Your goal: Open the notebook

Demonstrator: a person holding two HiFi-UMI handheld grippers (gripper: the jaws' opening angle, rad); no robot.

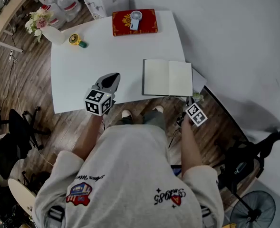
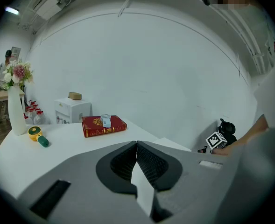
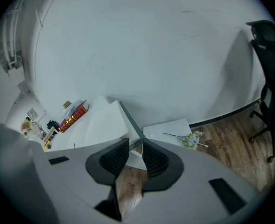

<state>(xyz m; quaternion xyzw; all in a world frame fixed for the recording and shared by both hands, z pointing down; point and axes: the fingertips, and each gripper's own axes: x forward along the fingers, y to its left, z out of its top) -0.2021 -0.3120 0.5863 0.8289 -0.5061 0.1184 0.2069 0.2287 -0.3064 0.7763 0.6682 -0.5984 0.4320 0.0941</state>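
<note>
**Item 1: notebook** (image 1: 168,78). It lies flat and open on the white counter (image 1: 82,80), near the front edge towards the right corner. 2 blank pages face up, with the dark spine line between them. Nothing touches it.

**Item 2: right hand-held gripper** (image 1: 191,103). It sits just off the counter's front edge, below the notebook's near right corner. Its own view shows the jaws a little apart and pinching nothing, with wood floor visible through the gap (image 3: 136,143).

**Item 3: left hand-held gripper** (image 1: 113,76). It hangs over the counter's front edge, left of the notebook and apart from it. Its jaws are pressed together and empty (image 2: 137,146).

**Item 4: other contents.**
- A red book (image 1: 149,23) at the far edge, with a small white fan (image 1: 135,19) on top.
- A yellow and green tool (image 1: 75,40).
- A white vase of flowers (image 1: 52,32) at the far left corner.
- A flower sprig (image 3: 193,141) beside a white sheet (image 3: 167,129) past the counter's right corner.

**Status (judged).** The opening step looks complete, since the cover is down and the pages are settled.

**Next move (judged).** Little is called for. Both hand-held grippers should draw clear without brushing the near page edge. If a page lifts, 1 light press close to the spine should flatten it.
</note>
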